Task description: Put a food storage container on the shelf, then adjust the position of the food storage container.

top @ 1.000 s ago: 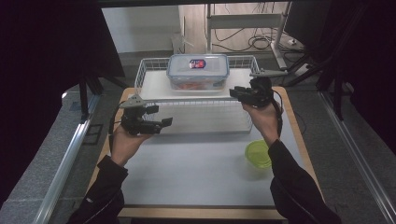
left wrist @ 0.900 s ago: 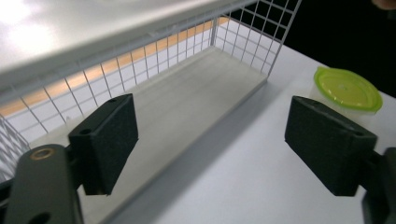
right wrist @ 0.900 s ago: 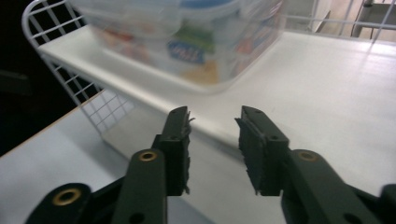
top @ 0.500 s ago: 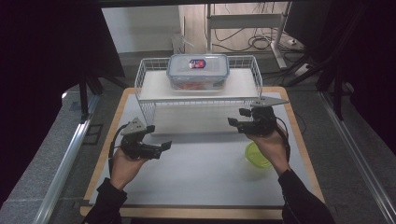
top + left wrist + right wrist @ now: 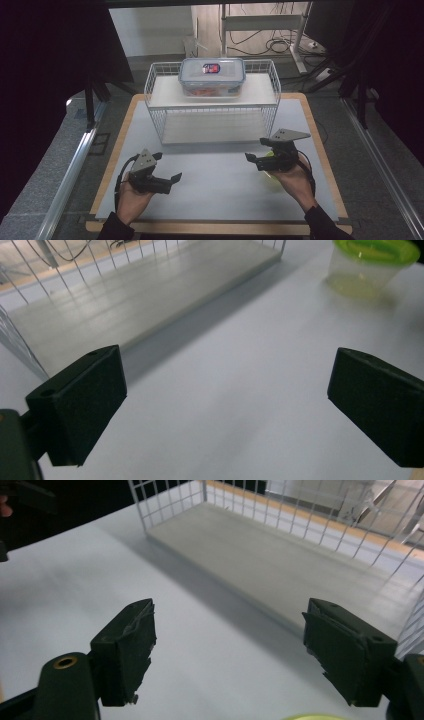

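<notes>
A white wire rack [image 5: 212,116] stands at the back of the table, with a clear lidded food box [image 5: 212,76] on its top shelf. My left gripper [image 5: 170,181] hangs low over the front left of the white mat. Its jaws have just been opening, and in the left gripper view [image 5: 225,410] they stand wide with nothing between them. My right gripper [image 5: 255,152] is at the front right, pointing left; its jaws [image 5: 230,655] have also just been opening and are empty. A small green-lidded cup [image 5: 271,176] [image 5: 372,262] sits under my right hand.
The rack's lower shelf [image 5: 140,295] [image 5: 280,565] is bare and lies just beyond both grippers. The mat [image 5: 215,185] lies on a wooden tabletop [image 5: 320,145]. Dark stands and cables surround the table.
Both hands have dropped from beside the rack's top shelf and come back toward the table's front. Both pairs of jaws have spread wider.
</notes>
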A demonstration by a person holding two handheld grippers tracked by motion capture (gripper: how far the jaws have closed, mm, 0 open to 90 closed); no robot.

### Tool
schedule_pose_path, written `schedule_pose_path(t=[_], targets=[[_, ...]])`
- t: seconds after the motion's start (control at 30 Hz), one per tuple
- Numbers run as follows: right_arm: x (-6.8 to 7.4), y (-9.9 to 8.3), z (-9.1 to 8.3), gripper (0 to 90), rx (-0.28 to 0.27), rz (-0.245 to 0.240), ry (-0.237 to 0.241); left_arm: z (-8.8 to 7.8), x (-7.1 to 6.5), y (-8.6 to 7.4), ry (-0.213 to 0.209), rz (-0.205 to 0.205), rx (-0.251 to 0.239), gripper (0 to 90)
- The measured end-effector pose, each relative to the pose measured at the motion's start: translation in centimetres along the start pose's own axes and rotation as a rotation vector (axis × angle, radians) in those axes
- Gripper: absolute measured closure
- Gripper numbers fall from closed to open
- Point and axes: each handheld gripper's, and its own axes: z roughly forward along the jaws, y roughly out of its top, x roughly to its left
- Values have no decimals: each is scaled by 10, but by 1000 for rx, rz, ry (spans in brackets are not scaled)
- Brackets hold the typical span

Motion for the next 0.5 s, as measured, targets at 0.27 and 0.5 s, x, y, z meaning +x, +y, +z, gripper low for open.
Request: schedule_pose_path(t=[0.27, 0.5], targets=[[9, -26, -3, 210, 64, -8, 6, -3, -3, -21, 40, -4, -1, 4], [-1, -32, -6, 284, 108, 92, -28, 4, -9, -25, 18, 37, 16, 4]])
